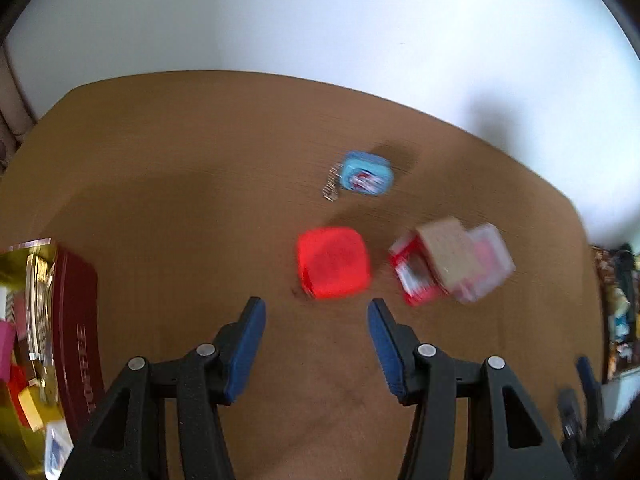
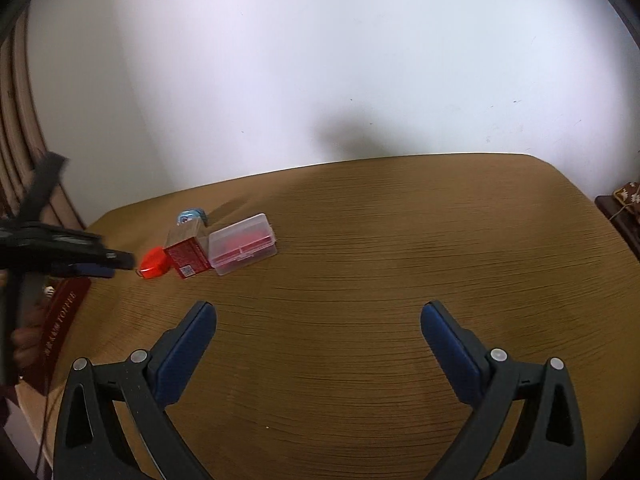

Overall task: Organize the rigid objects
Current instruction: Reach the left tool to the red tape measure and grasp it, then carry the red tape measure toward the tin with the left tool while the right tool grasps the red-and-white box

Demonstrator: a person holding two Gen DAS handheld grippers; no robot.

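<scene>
A: Where's the left gripper [image 1: 316, 312] now?

B: Low over the wooden table [image 1: 180, 168], jaws spread wide with nothing between them. The red case [image 1: 334, 262] lies just ahead of the tips, at their twelve o'clock, not touched.

A: And the rest of the things?

B: From that same camera, a red carton [image 1: 424, 268] sits at three o'clock of the red case, with a clear box [image 1: 486, 262] pressed against its far side. The blue case [image 1: 366, 174] is farther back, around one o'clock of the red one, a little metal chain [image 1: 331, 189] trailing from it. All of it is blurred.

A: The tin?

B: The dark red tin [image 1: 76, 328] is at nine o'clock of the left gripper, lid off, with colourful small items inside; I can't make them out.

A: The right gripper [image 2: 319, 316]?

B: Also wide open, gripping nothing, over bare wood. From its camera the cluster lies at about eleven o'clock, well apart from it: red case [image 2: 154, 260], carton [image 2: 188, 256], clear box [image 2: 244, 245], blue case [image 2: 192, 215] behind.
</scene>
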